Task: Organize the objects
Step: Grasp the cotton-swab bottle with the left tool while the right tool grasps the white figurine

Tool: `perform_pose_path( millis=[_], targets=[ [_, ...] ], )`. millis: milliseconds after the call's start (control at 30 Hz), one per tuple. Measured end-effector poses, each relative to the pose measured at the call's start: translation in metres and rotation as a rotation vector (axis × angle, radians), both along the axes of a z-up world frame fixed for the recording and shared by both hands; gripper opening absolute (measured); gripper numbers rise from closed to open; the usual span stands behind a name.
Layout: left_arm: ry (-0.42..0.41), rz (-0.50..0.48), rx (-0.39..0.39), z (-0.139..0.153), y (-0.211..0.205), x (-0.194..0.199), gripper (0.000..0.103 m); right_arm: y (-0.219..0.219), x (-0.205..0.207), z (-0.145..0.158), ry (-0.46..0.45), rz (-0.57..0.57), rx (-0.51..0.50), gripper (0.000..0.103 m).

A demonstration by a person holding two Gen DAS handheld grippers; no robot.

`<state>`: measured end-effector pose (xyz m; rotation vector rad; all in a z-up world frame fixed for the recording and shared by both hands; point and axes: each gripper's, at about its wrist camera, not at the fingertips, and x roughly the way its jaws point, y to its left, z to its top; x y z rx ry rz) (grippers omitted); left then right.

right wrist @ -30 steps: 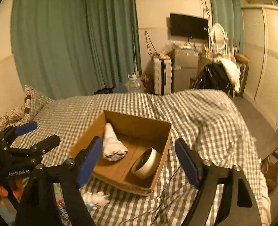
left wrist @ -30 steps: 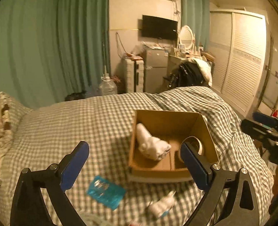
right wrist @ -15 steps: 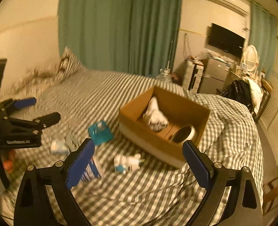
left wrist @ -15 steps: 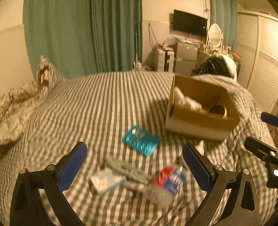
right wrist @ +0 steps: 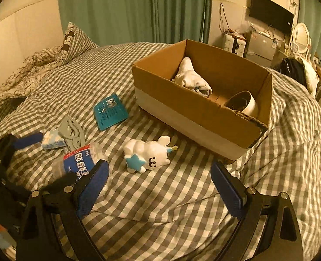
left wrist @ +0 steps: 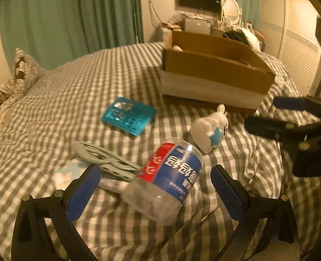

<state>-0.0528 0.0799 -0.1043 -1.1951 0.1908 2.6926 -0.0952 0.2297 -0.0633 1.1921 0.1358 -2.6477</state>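
A cardboard box (right wrist: pixel 195 111) stands on the checked bed and holds rolled white socks (right wrist: pixel 192 79) and a tape roll (right wrist: pixel 244 105). In front of it lie a white bunny figurine (right wrist: pixel 148 154), a teal packet (right wrist: pixel 110 111), grey scissors-like clips (right wrist: pixel 72 131), a small white carton (right wrist: pixel 52 141) and a clear plastic bottle with a red-blue label (left wrist: pixel 167 178). My left gripper (left wrist: pixel 155 192) is open, its fingers on either side of the bottle, not touching. My right gripper (right wrist: pixel 160 184) is open and empty, just in front of the bunny. The box (left wrist: pixel 214 76) and bunny (left wrist: pixel 210 130) show in the left view too.
A checked pillow (right wrist: pixel 73 41) and a rumpled patterned quilt (right wrist: pixel 23 76) lie at the bed's head, left. Green curtains (right wrist: pixel 138 10) hang behind. A dresser, TV and wardrobe stand beyond the bed at the right. The bed edge falls away right of the box.
Both grippers have pulled back from the box and dropped low over the loose items. The left now straddles the bottle; the right faces the bunny. Both stay open.
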Motion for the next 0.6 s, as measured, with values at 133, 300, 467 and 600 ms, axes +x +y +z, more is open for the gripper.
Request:
perform_pose_path(
  millis=[133,300,467,600],
  targets=[
    [-0.028,-0.027,-0.02,-0.015,0.01,-0.01,0.103,0.001,-0.007,-0.003,-0.018,-0.009,-0.015,0.095],
    [-0.055,-0.044,-0.014,-0.03,0.013,-0.016,0.103,0.0,-0.014,-0.009,-0.049,-0.005,-0.016,0.095],
    [-0.083,-0.037,0.03,-0.032,0.003,-0.018,0.088,-0.003,-0.02,-0.013,-0.06,-0.005,-0.002,0.095],
    [-0.098,-0.028,0.044,-0.019,-0.007,-0.013,0.072,-0.01,-0.026,-0.016,-0.071,0.004,0.015,0.095]
  ],
)
